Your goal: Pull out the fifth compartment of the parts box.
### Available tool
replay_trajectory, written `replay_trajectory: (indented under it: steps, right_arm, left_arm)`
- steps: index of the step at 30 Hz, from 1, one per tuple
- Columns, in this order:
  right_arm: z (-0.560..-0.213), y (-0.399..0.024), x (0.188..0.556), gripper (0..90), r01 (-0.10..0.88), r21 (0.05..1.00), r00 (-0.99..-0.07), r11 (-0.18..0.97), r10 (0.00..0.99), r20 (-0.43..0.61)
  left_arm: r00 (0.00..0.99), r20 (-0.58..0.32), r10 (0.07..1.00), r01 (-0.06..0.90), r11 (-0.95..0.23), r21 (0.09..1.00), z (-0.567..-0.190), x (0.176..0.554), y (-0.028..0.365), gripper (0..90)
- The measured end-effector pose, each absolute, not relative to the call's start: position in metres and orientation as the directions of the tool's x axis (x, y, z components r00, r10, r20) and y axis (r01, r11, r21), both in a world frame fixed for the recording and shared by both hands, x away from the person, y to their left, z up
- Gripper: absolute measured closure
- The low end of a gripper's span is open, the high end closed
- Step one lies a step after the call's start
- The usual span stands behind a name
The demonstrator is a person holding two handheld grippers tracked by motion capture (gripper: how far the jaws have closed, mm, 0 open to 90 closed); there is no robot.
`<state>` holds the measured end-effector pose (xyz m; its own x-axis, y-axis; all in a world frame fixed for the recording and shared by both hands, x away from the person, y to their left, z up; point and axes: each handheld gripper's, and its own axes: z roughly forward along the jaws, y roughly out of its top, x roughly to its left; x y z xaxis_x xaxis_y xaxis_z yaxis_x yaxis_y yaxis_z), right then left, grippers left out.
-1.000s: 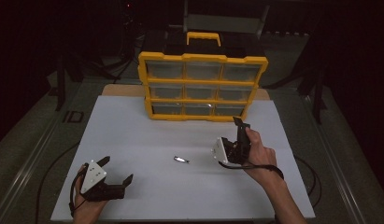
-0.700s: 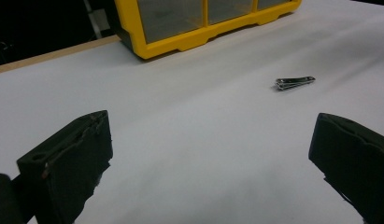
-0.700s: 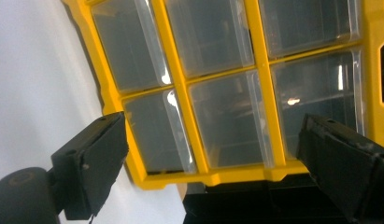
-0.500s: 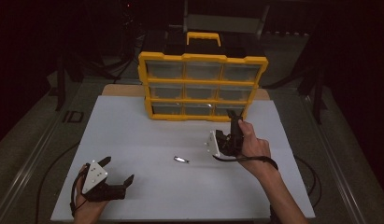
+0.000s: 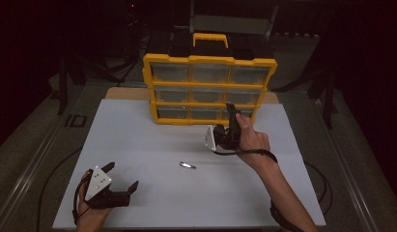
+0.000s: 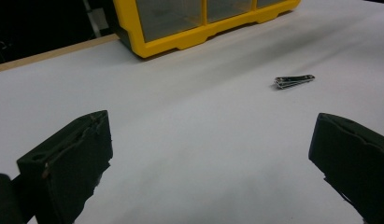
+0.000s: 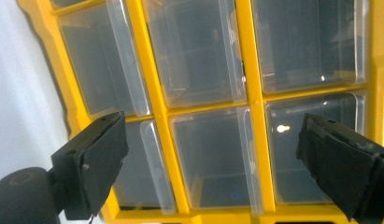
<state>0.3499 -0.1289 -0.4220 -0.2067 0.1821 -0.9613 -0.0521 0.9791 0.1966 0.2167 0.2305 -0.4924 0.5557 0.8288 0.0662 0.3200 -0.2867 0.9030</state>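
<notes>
Right gripper, jaws spread, tilts toward yellow organizer; left gripper rests spread.

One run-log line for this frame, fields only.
right gripper: open, at bottom-right drawer of yellow drawer organizer | left gripper: open, idle | nail clipper: lying on white table

Yellow drawer cabinet with three rows of clear drawers, upright at upper centre of the high view; its lower right drawer appears shut. Small metal nail clipper lies flat at centre.
</notes>
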Motion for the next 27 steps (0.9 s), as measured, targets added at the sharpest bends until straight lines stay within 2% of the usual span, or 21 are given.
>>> replay_trajectory:
  steps: [27]
  right_arm:
    - [-0.424, -0.112, 0.399, 9.0, -0.019, 0.147, -0.131, 0.989, 0.143, -0.981]
  left_arm:
    - [0.558, 0.065, 0.827, 0.328, -0.292, 0.899, -0.494, 0.218, 0.231, 0.4]
